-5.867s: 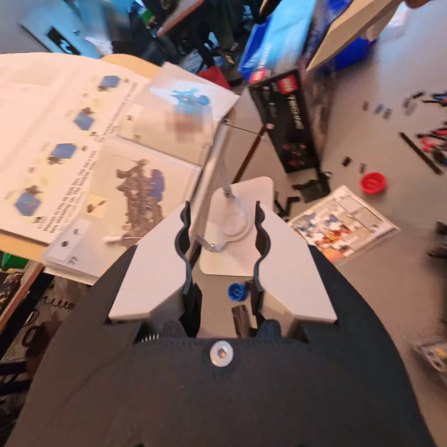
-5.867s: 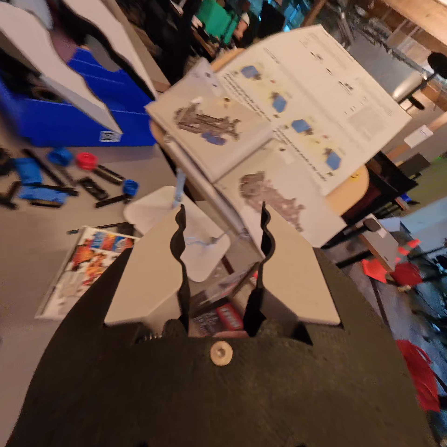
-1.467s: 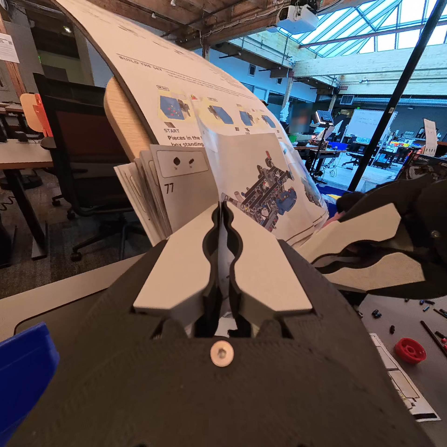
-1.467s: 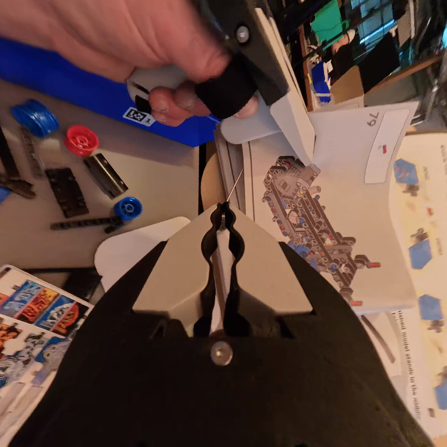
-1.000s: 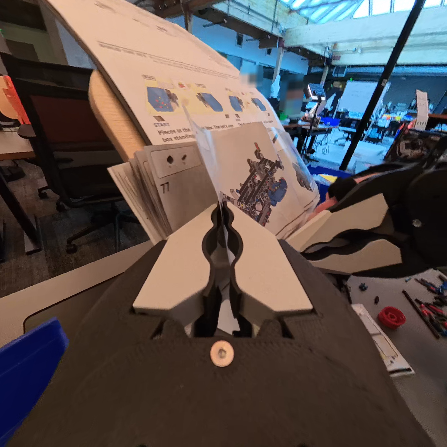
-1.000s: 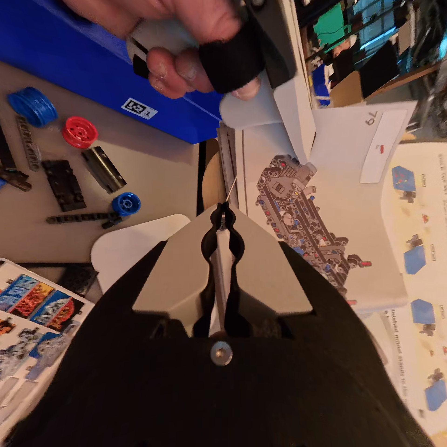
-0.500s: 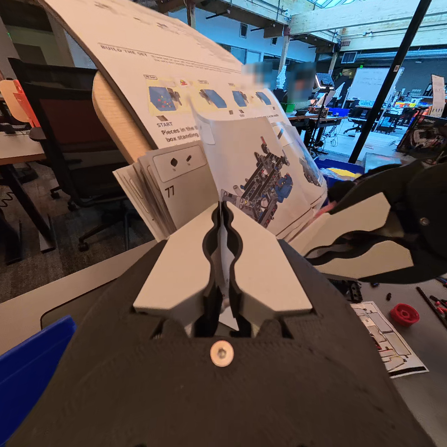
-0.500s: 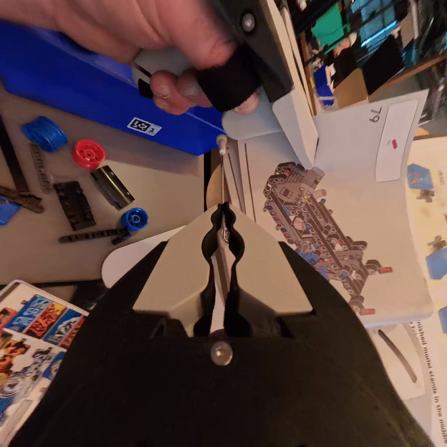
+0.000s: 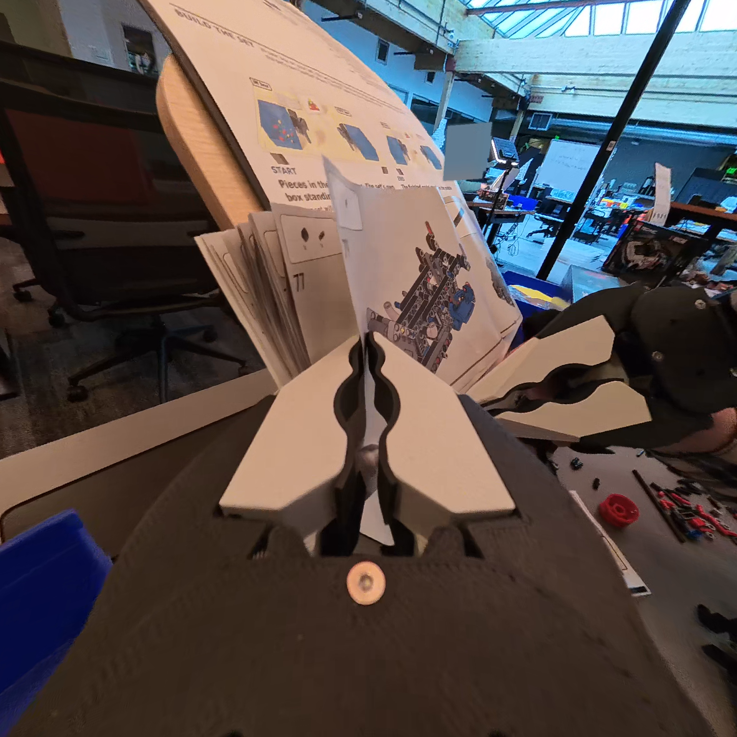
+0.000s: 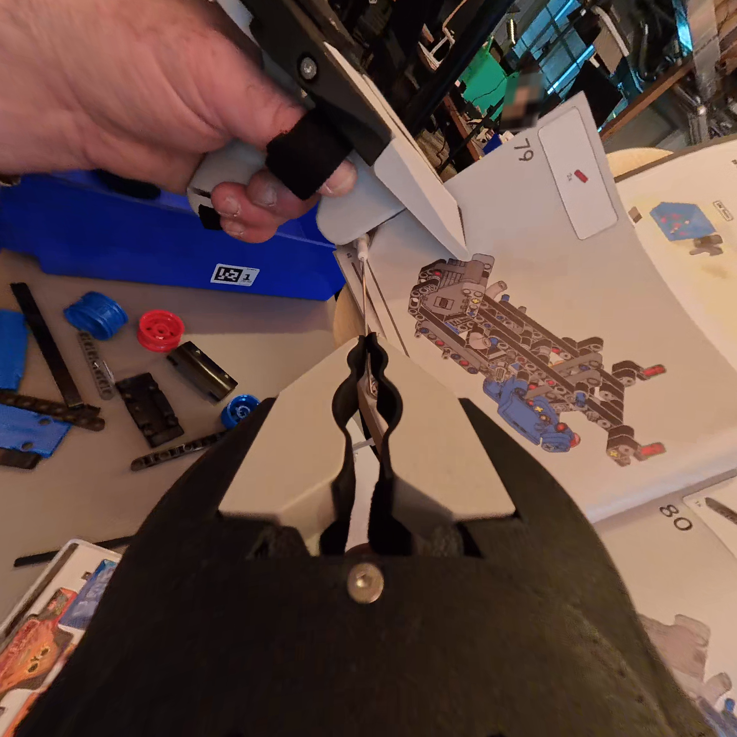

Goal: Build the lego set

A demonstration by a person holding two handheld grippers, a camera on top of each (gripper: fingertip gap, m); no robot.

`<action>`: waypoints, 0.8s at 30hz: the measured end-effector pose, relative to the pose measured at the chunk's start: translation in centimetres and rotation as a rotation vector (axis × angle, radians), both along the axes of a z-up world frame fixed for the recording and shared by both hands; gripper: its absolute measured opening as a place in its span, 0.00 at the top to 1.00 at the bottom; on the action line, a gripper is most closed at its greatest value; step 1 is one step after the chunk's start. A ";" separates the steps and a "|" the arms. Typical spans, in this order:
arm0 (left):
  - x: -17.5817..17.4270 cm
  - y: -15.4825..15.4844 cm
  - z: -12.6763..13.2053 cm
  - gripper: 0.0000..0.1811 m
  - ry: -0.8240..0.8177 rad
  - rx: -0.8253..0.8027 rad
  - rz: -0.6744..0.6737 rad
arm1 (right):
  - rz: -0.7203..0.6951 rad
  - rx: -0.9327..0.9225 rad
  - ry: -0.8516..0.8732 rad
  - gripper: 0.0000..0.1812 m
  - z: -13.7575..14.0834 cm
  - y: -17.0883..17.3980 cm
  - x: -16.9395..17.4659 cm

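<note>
Through the left wrist view, my left gripper [image 9: 365, 343] has its jaws pressed together on the lower edge of a single page [image 9: 402, 279] of the instruction booklet [image 9: 303, 287], which stands propped open against a tilted wooden board [image 9: 191, 131]. A big printed sheet [image 9: 279, 79] covers that board behind the booklet. The pinched page shows a drawing of the model and stands up from the fan of other pages. To the right, the right gripper [image 9: 494, 399] lies sideways by the booklet's lower right corner. Farther right on the grey table [image 9: 658, 578], a red wheel [image 9: 618, 510] sits near a scatter of small black and red pieces [image 9: 694, 514]. A blue bin [image 9: 44, 566] fills the lower left corner.

Through the right wrist view, my right gripper [image 10: 367, 339] is squeezed shut on a thin metal wire [image 10: 363, 295] that runs up along the booklet's [image 10: 558, 319] inner edge; it looks like the page holder of the stand. Above it, a hand [image 10: 139, 91] grips the left gripper [image 10: 458, 243], whose tips meet the page near the top of the drawing. On the table [image 10: 259, 331] to the left lie a red wheel [image 10: 160, 330], a large blue wheel [image 10: 95, 315], a small blue wheel [image 10: 239, 410], black beams [image 10: 48, 343] and black plates [image 10: 149, 408], in front of the blue bin [image 10: 159, 243]. A colourful sticker sheet [image 10: 40, 638] lies at lower left.
</note>
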State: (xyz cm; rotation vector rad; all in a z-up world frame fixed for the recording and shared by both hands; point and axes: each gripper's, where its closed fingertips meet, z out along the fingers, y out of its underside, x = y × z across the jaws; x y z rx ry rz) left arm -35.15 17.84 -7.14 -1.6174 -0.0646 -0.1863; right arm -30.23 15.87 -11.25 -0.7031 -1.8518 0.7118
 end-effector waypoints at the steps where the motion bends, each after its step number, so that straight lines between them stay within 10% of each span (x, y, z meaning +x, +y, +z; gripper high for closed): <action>1: 0.0 0.0 0.0 1.00 -0.006 0.003 -0.004 | -0.013 -0.033 -0.003 1.00 0.0 0.0 0.0; 24: -0.6 -1.2 -0.1 1.00 -0.272 0.060 -0.148 | -0.078 -0.315 0.061 1.00 0.3 0.3 -0.1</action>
